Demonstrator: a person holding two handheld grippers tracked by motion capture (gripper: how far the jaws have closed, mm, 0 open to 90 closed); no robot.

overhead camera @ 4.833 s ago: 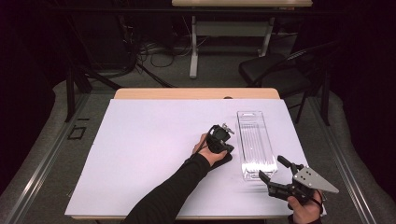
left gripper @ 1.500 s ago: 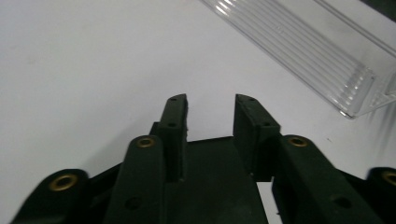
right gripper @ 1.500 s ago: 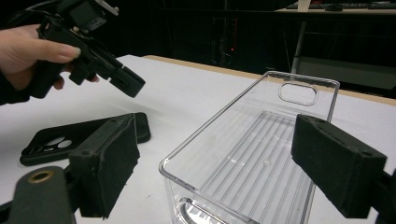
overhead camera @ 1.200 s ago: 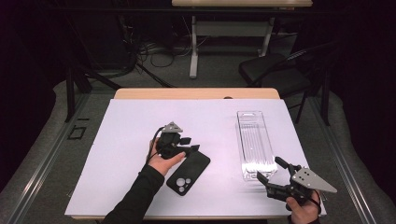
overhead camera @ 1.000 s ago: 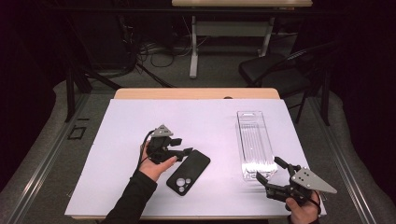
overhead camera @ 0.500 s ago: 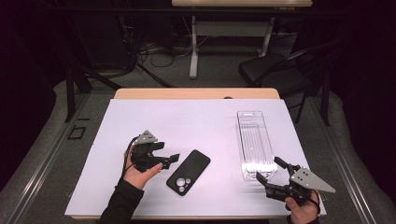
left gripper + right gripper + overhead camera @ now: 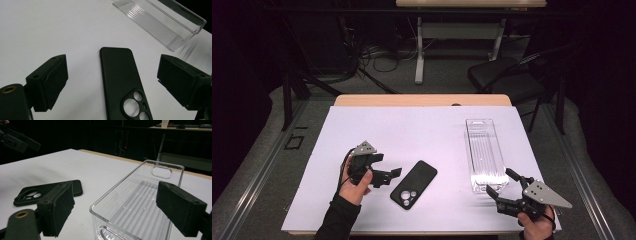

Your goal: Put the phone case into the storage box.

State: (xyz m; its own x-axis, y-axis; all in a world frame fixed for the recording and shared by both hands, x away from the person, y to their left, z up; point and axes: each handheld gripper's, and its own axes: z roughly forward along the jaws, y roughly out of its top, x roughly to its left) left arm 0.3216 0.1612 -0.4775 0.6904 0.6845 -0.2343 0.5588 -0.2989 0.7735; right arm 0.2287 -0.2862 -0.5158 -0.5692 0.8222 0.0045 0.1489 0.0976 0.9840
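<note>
Black phone case [image 7: 414, 184] lies camera-cutout side up on the white worktop [image 7: 412, 135], free of both tools. Left gripper [image 7: 393, 173] just beside its left edge, fingers apart, empty. Clear plastic tray [image 7: 484, 154] well right of the case. Right gripper [image 7: 501, 187] at the tray's near end, fingers apart; contact with the tray unclear.
</note>
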